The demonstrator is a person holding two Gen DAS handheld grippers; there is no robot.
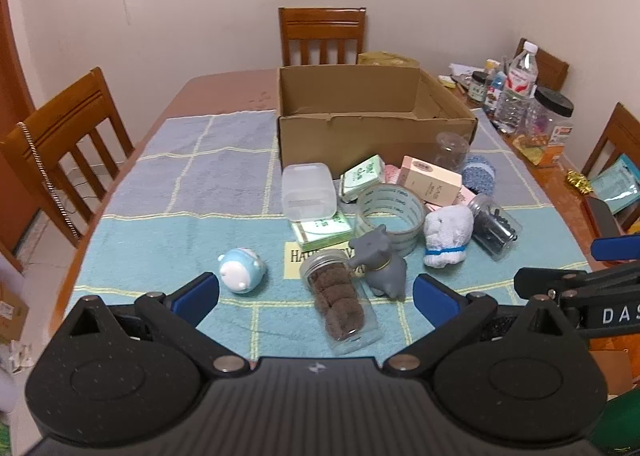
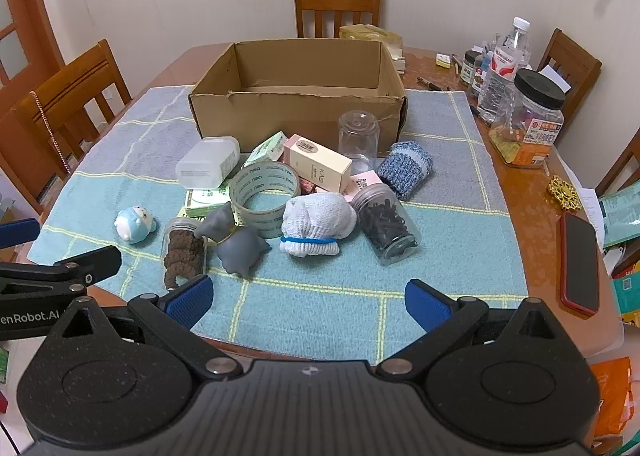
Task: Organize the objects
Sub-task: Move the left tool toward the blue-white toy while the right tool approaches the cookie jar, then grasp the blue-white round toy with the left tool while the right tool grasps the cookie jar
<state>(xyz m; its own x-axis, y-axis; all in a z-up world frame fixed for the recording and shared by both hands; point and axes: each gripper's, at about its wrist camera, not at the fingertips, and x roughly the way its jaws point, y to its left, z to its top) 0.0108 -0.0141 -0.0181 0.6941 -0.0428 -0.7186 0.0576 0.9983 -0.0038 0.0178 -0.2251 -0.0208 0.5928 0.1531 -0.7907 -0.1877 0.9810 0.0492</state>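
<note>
1. Left gripper [image 1: 316, 294]: I am holding it low over the near edge of the mat [image 1: 180, 224]; jaws standing wide apart, gripping nothing.
2. Right gripper [image 2: 308, 302]: I am hovering it likewise; jaws spread, empty; nothing lying between its fingers but bare mat.
3. Cardboard box [image 2: 296, 112]: sitting open-topped at the far side of the mat, appearing empty; I am judging it the destination, with no item yet inside.
4. Clutter: lying heaped between box and grippers; tape roll [image 2: 266, 198], grey toy [image 2: 236, 242], white sock bundle [image 2: 316, 226], jar of dark pieces [image 2: 386, 226], blue-white toy [image 1: 242, 270] lying apart to the left.
5. Jar of brown balls [image 1: 340, 302]: lying on its side, nearest piece; sitting directly ahead of my left jaws, almost between the fingertips; lid pointing away toward the box, base toward me, long axis running along my fingers.
6. Judgement: my left gripper is lying nearer; closing across the jar's width is looking feasible; the round body may be rolling.
</note>
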